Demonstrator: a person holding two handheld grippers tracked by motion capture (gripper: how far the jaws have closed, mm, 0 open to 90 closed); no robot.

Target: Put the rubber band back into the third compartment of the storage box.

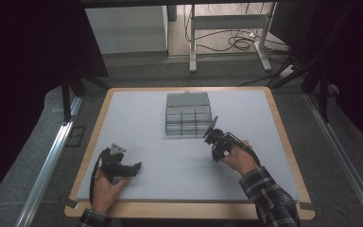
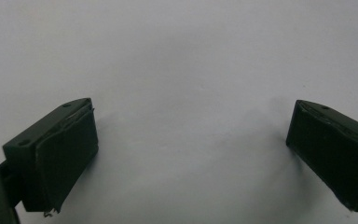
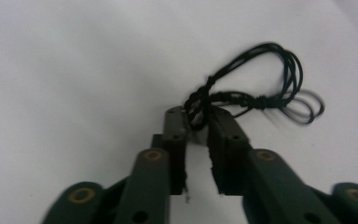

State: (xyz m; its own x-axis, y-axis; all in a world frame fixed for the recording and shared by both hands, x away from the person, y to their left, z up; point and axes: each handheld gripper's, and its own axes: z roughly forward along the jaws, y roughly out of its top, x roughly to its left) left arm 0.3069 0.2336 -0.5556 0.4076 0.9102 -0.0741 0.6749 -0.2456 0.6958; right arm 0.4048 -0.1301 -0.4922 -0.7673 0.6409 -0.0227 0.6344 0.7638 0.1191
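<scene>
Right tool (image 3: 196, 122) has its jaws pinched together on a small bundle of thin black cord (image 3: 256, 88), gripped at its knotted end; the loops spill past the tips toward two o'clock, lying on or just above the pale worktop (image 3: 65, 70). From above, this tool (image 1: 211, 134) sits at about four o'clock of the grey compartment box (image 1: 187, 113), close by its corner. Cord like this looks feather-light and limp, so it will droop and snag; the twisted knot is the firmest place to hold. Whether it is elastic or plain thread I can't quite tell. Left tool (image 2: 189, 154) rests with its jaws wide apart over bare, matte worktop, nothing between them.
</scene>
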